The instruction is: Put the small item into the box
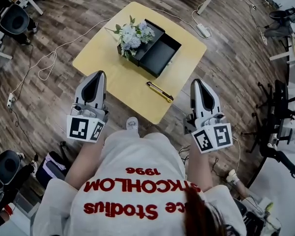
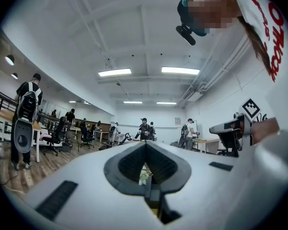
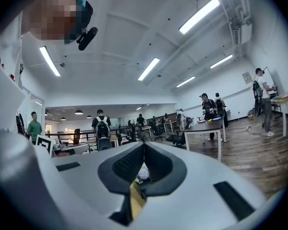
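Half the box under flowers

1. This is a large open-plan office or lab workroom. A brown wood-plank floor spreads wide around a small pale yellow wooden desk.
2. Black wheeled office chairs stand at the room's edges. A white power strip lies on the floor with its cable trailing.
3. Long white fluorescent ceiling lights run in rows under a plain white ceiling with exposed pipes.
4. Farther back are more work desks, among them a long dark-topped desk. Several standing people are gathered there, some wearing backpacks.
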Motion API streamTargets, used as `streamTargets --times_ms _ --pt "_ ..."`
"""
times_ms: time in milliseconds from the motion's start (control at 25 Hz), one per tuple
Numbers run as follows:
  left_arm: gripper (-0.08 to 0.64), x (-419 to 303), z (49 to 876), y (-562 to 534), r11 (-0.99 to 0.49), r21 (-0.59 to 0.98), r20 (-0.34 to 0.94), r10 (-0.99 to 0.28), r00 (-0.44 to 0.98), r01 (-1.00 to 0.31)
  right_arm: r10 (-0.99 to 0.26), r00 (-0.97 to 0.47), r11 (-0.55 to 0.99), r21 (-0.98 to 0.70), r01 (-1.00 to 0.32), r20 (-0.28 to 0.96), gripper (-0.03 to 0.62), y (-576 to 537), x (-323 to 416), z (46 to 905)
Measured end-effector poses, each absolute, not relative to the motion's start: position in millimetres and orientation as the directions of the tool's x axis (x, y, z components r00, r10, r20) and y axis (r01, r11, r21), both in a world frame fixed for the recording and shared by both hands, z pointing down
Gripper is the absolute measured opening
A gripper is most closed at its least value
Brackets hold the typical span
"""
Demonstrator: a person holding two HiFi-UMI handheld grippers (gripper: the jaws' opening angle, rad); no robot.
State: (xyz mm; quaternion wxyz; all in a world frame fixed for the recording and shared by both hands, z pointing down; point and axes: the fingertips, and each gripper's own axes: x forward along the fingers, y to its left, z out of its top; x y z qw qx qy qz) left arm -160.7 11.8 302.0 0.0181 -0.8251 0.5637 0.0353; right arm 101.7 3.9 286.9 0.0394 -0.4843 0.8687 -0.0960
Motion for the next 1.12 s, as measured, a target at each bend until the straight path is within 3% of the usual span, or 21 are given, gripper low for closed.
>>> streamTargets --times_ms 1120 --pt "0.006 -130 292 -60 -0.288 0.003 -0.105 -0.952 0.286 -0.958 -0.788 -0.615 0.605 -0.218 -0.766 -0.025 0.006 -91 121 274"
